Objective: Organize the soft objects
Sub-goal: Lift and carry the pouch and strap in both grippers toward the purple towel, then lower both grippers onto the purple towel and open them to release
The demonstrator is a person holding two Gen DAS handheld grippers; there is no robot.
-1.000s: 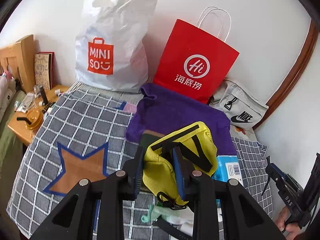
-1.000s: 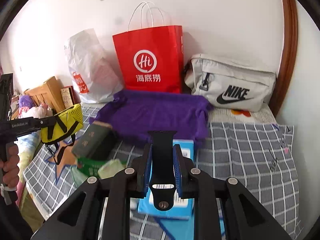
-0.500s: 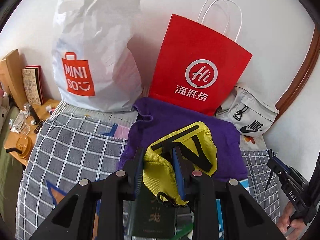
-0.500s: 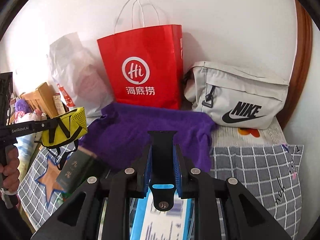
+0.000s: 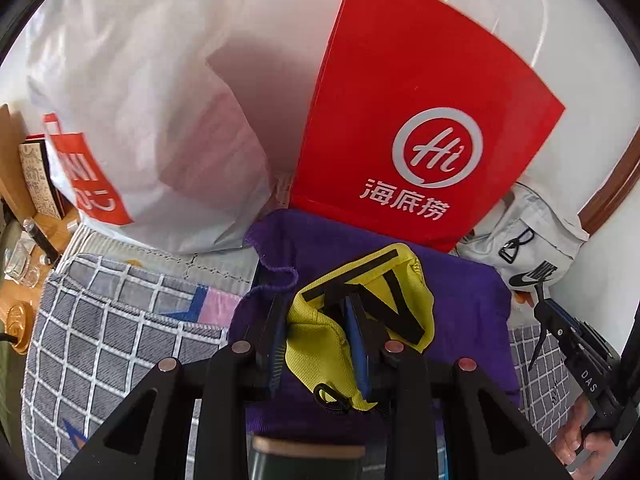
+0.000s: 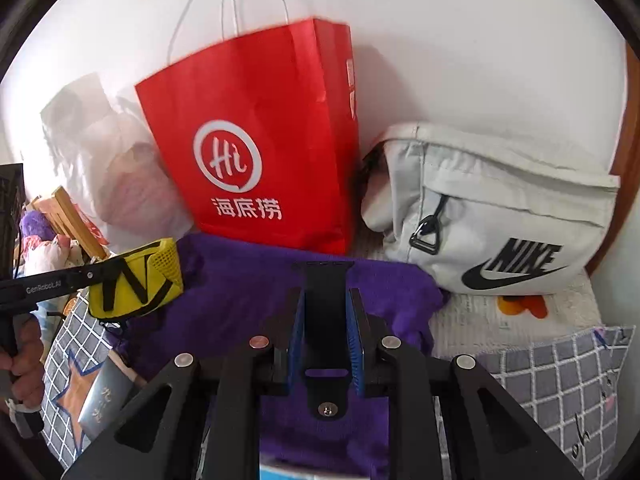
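**Bed-top stock: yellow pouch held aloft, black strap in second claw**

Change since earlier frames: both cameras have closed in on the wall. The red paper bag [image 5: 420,128] and white plastic bag [image 5: 144,120] now fill most of the left view, and the blue box seen beneath the right claw a second ago has dropped to a blurred sliver at the bottom edge.

Hidden or unclear:
- White plastic bag: logo cut off at the left edge of the left view; contents show only as a pinkish blur through the plastic.
- Dark green item [image 5: 308,460]: only its top edge shows at the bottom of the left view; in the right view it is a blurred slab with pale writing, not legible.
- Grey Nike bag [image 6: 492,216]: whole in the right view, half hidden behind the red paper bag in the left.
- Bedside table [image 5: 16,280]: clutter too small to name.

Task item:
- Yellow pouch [image 5: 360,320]: soft fabric, black straps crossing its face, a mesh end visible in the right view [image 6: 136,280], a black clip dangling below. The left claw [image 5: 316,332] is clenched on it, fabric bunched between the blue pads. It hangs in the air above the purple cloth [image 5: 460,300], which lies spread on the checked bedspread [image 5: 112,332] in front of the red paper bag.

Second claw:
- Right claw [image 6: 326,332]: clamped on a black strap [image 6: 324,308] standing upright between its pads, over the purple cloth.
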